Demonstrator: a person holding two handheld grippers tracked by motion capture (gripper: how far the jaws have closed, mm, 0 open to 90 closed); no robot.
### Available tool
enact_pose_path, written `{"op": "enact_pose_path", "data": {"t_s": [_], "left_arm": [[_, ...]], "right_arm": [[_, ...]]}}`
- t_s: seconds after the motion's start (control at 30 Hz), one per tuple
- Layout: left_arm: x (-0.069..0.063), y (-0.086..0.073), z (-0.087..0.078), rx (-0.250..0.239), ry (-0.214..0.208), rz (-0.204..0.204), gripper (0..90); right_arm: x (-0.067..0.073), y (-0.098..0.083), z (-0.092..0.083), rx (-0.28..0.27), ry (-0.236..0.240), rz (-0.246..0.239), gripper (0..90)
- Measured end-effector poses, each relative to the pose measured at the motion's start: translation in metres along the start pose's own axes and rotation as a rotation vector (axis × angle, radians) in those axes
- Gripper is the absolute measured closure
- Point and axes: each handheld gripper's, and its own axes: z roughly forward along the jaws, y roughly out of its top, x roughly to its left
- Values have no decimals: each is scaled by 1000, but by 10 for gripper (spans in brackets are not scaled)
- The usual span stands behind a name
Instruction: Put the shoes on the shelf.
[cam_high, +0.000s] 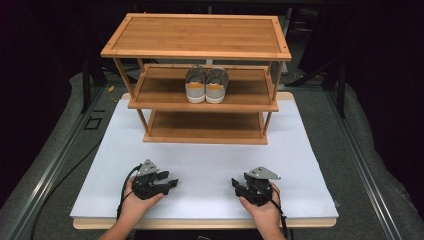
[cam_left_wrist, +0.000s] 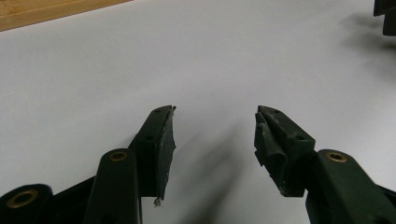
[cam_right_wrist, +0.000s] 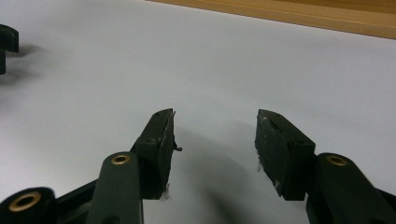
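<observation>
A pair of grey shoes with orange heel patches stands side by side on the middle shelf of a three-tier bamboo rack, heels toward me. My left gripper rests on the white board near the front left, held in a hand, jaws open and pointing right. My right gripper rests at the front right, jaws open and pointing left. In the left gripper view the left gripper holds nothing over the white surface. In the right gripper view the right gripper is likewise open with nothing in it.
The white board lies on a grey carpeted table. The rack stands at the board's far half; its bottom shelf and top are bare. The rack's base edge shows as a wooden strip in the right gripper view. Dark surroundings beyond.
</observation>
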Motion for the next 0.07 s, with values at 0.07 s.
{"op": "enact_pose_path", "data": {"t_s": [0.07], "left_arm": [[1,0,0,-6,1,-1,474]], "right_arm": [[0,0,0,-2,-2,-3,469]]}}
